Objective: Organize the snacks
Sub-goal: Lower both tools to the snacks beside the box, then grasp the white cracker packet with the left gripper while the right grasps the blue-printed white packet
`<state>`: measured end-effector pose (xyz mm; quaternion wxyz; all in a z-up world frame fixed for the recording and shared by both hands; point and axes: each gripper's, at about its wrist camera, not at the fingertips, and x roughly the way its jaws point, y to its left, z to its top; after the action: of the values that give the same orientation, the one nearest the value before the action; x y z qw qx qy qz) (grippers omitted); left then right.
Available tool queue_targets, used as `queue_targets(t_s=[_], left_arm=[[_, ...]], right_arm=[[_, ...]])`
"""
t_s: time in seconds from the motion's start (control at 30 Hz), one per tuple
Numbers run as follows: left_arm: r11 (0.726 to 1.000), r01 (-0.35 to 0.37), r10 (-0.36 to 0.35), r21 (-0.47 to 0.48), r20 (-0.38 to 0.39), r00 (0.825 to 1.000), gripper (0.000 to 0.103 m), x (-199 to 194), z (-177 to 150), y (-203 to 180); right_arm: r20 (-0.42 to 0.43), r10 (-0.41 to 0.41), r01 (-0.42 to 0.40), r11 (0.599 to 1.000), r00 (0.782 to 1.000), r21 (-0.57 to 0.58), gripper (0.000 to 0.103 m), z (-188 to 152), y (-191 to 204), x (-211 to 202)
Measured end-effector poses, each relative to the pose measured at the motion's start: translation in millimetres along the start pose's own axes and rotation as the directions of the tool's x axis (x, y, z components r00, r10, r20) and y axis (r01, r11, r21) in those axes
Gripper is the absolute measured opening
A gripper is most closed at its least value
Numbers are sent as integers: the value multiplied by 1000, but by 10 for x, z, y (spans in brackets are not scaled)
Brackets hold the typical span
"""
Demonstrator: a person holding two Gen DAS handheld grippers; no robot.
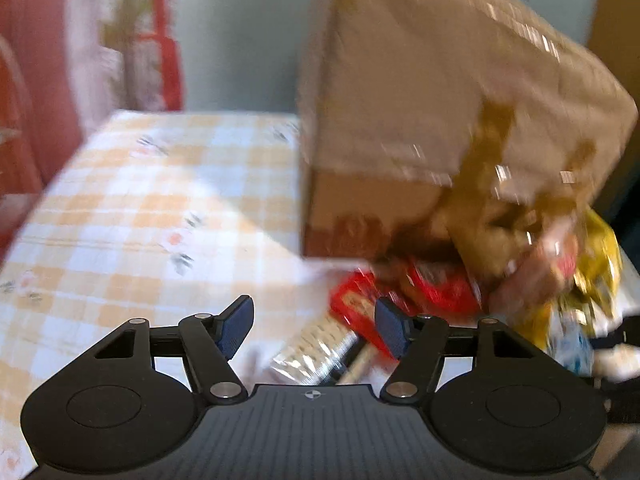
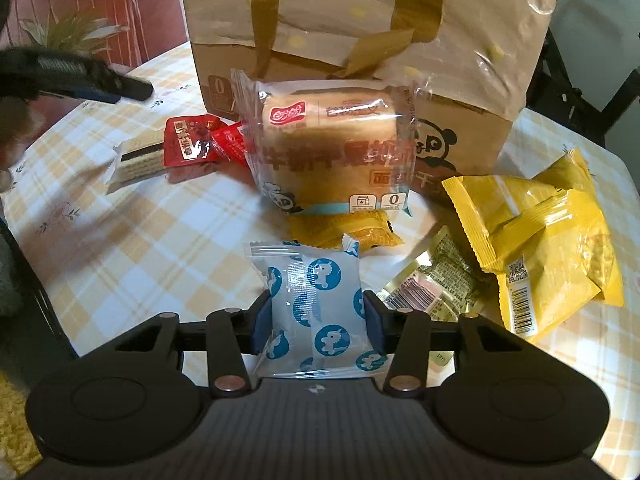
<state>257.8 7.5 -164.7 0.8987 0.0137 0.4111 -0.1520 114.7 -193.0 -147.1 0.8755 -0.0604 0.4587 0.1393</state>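
Observation:
A blue-and-white snack packet (image 2: 316,308) sits between the pads of my right gripper (image 2: 316,316), which is shut on it. Beyond it a bread packet (image 2: 332,148) leans on a brown cardboard box (image 2: 360,20). Red sachets (image 2: 192,140) and a wafer pack (image 2: 136,160) lie to the left, yellow packets (image 2: 552,240) to the right. My left gripper (image 2: 100,84) shows blurred at the left edge there. In the left wrist view my left gripper (image 1: 314,330) is open above a clear wafer pack (image 1: 316,350) and a red packet (image 1: 356,308), beside the box (image 1: 420,112).
A yellow-checked tablecloth (image 1: 140,208) covers the table. A red chair (image 2: 72,4) and a plant stand past the far left edge. A small gold-wrapped packet (image 2: 424,284) and a flat orange packet (image 2: 344,232) lie near the held packet.

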Motion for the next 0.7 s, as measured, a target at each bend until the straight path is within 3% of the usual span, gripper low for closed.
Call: queue_targets(t_s=[0.1,0.3,0.37,0.43,0.53,0.7], left_arm=[[998,42,-41,52,-31,999,69,79,-28,-13],[994,35,-30,103,-53,998,70,140,-146,-98],[993,8,-3,119,-42,999,67,118,-214,-146],[990,-53,58,131,-36,998,57,81,-248,-191],[990,-99,104,96,-51,993,54,-12,-299,-203],[995,-93,97,45,-88,991,54,-166,-387,-142]], right_arm=[[0,-1,1,1000,1000,5,49,-18,-27,-33],[-2,-6,6,1000,1000,14,49,-13,-12,-24],[-3,-2,2,1000,1000,17,49,-9,-9,-26],[-8,17,-17,999,1000,33,49,-4,-9,-15],[-10,32,-31,999,999,35,49,0,23,-3],[-16,38,-37,998,999,45,51,15,15,17]])
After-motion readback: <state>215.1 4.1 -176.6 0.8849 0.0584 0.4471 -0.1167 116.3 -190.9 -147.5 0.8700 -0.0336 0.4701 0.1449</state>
